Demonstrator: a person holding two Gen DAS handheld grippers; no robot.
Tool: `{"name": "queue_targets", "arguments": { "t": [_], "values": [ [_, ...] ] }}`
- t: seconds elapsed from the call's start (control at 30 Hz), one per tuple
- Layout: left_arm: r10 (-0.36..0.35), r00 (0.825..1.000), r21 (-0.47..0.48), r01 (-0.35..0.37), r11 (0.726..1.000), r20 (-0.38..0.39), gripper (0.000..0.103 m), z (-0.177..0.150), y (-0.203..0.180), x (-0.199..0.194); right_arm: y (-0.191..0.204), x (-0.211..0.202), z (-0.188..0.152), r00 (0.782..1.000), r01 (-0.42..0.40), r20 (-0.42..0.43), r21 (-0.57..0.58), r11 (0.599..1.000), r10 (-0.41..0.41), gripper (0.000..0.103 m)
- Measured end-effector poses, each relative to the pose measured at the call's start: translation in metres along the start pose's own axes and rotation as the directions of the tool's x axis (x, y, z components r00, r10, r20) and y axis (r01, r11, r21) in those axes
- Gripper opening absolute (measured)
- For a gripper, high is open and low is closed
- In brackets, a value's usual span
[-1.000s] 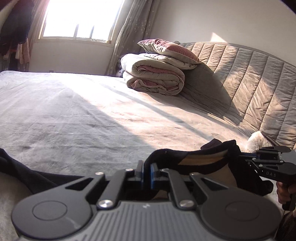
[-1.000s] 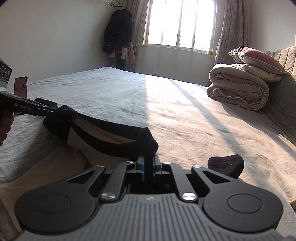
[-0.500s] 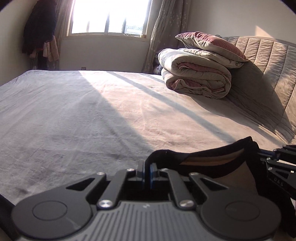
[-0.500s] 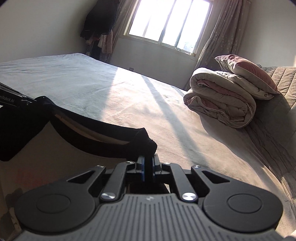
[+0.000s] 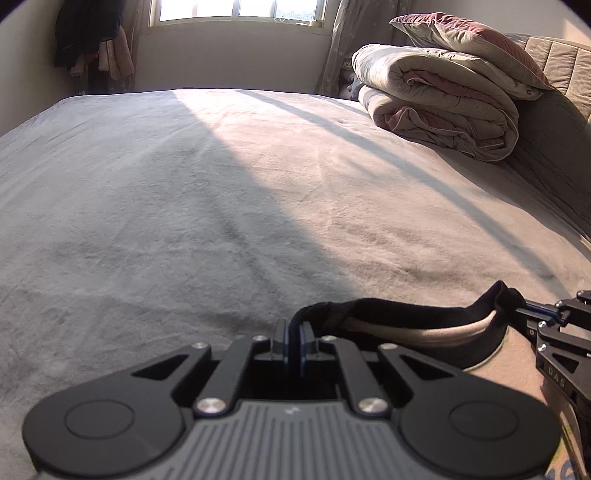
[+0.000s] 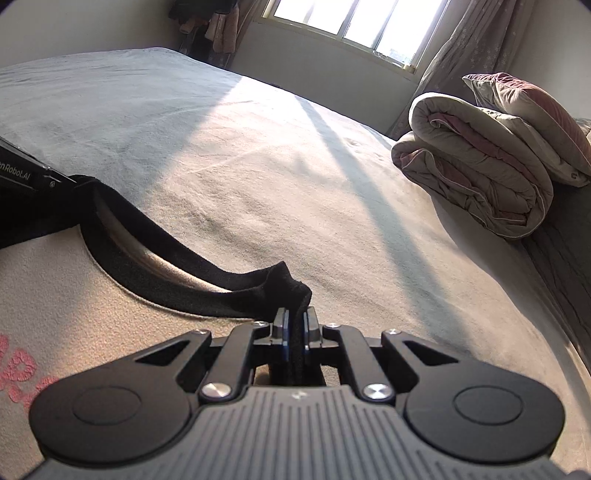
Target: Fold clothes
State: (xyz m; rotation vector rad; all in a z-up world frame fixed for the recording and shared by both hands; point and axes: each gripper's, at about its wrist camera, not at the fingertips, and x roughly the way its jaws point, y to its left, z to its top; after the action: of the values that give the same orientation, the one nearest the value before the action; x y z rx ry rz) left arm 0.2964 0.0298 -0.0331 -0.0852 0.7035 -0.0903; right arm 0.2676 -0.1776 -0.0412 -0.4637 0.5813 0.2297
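The left gripper (image 5: 293, 341) pinches one end of a garment's black collar (image 5: 406, 317), its blue-edged pads pressed together on the dark rib with the cloth bunched up between them. The right gripper (image 6: 295, 332) does the same at the other end of the collar, its pads clamped flat on a peak of the black fabric. Between the two grips the collar hangs in a shallow curve just above the bed (image 5: 221, 206), and a pale lining shows inside the neck opening.

The garment (image 6: 92, 295) itself is beige with a black neckband; its body lies spread on the near part of the bed, below and to the left in the right wrist view. Some pink lettering (image 6: 18, 373) shows on the beige cloth at the near left edge (too cut off to read). In the left wrist view the right gripper enters from the right edge, its tips meeting the collar's far end.

The bed is covered in a grey-beige sheet, half in shadow and half in a broad band of sun from the window (image 5: 240, 9). At the far right a folded quilt (image 5: 443, 107) rests against the padded headboard (image 5: 565, 59), with a pillow (image 5: 469, 44) on top. Dark clothes (image 5: 85, 33) hang in the far left corner.
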Motion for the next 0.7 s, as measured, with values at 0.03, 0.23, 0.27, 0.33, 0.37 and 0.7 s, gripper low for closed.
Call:
{"name": "queue_targets", "arguments": {
  "t": [0.03,0.23,0.27,0.33,0.37,0.7],
  "values": [
    [0.000,1.000,0.008,0.000,1.000,0.013,0.012,-0.001,0.000,0.002,-0.001,0.002,0.000,1.000,-0.009,-0.006,0.001,1.000,0.009,0.007],
    [-0.010,0.999,-0.013,0.011,1.000,0.042,0.027,0.010,0.010,0.006,-0.021,0.008,0.004,0.995,-0.090,-0.026,0.077,0.993,0.092,0.010],
    [-0.005,0.999,-0.029,0.007,1.000,0.040,0.031,0.012,0.013,0.004,-0.026,0.007,0.005,0.994,-0.105,-0.029,0.111,0.988,0.109,0.015],
    [-0.001,0.999,-0.063,0.003,0.998,0.034,0.037,0.016,0.022,-0.001,-0.039,0.003,0.006,0.991,-0.121,-0.031,0.179,0.976,0.129,0.030],
    [-0.012,0.999,-0.080,0.014,0.997,0.032,0.040,0.016,0.026,-0.006,-0.046,0.000,0.005,0.991,-0.125,-0.025,0.214,0.969,0.133,0.041],
    [-0.006,1.000,-0.088,0.005,0.996,-0.005,0.057,0.003,0.056,-0.061,-0.076,-0.047,-0.011,0.989,-0.111,-0.050,0.345,0.932,0.136,0.049]
  ]
}}
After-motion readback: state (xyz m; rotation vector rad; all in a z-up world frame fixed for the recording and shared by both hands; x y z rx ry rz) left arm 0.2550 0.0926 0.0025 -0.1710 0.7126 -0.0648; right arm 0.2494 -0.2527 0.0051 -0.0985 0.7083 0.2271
